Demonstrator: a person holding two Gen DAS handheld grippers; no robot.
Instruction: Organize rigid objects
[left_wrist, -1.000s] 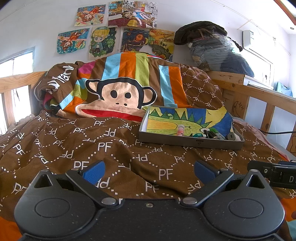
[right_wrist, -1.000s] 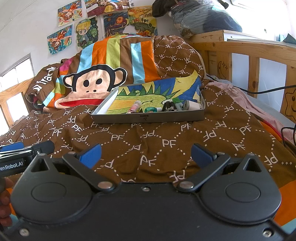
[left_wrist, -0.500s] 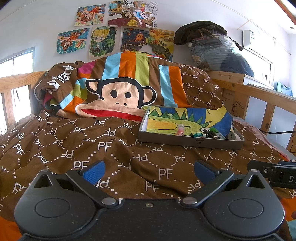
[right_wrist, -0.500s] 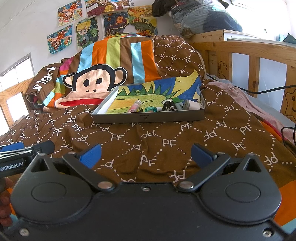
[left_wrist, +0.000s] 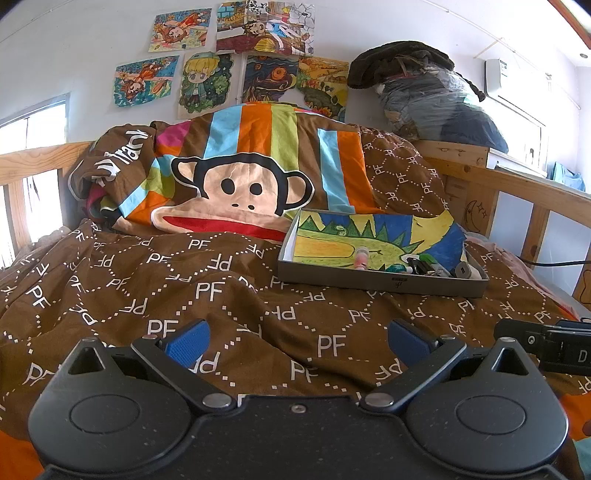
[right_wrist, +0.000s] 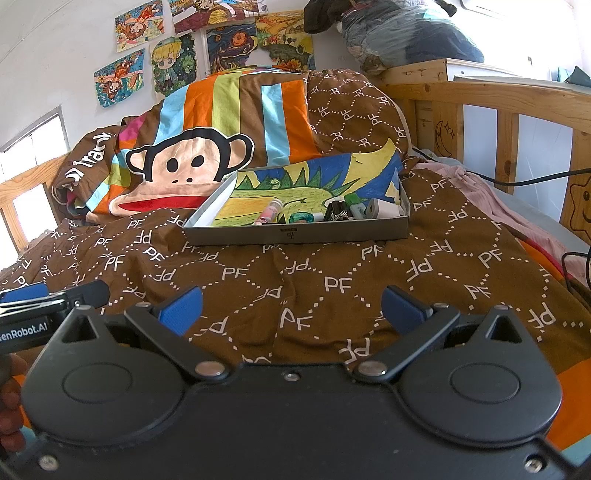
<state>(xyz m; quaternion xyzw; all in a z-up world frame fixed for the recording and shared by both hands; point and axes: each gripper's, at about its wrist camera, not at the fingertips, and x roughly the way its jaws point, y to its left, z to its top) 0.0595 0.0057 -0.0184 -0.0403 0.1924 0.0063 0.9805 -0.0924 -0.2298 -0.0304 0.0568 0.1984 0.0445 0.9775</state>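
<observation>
A shallow grey box (left_wrist: 380, 285) (right_wrist: 295, 235) lined with a colourful dinosaur drawing rests on the brown quilt. Small rigid items lie along its near edge: a pink tube (right_wrist: 270, 212), a teal roll (right_wrist: 301, 218), black clips (right_wrist: 336, 211), a white charger (right_wrist: 382, 209). My left gripper (left_wrist: 298, 341) hovers open over the quilt, well short of the box and to its left. My right gripper (right_wrist: 291, 308) is also open and empty, in front of the box. Each view catches the tip of the other gripper at its edge.
The brown "PF" quilt (left_wrist: 147, 288) covers the bed, with a striped monkey-face pillow (left_wrist: 240, 184) at the head. Wooden rails (right_wrist: 509, 110) run along the right side and a black cable (right_wrist: 535, 179) crosses there. A bagged bundle (left_wrist: 436, 103) sits on the headboard shelf.
</observation>
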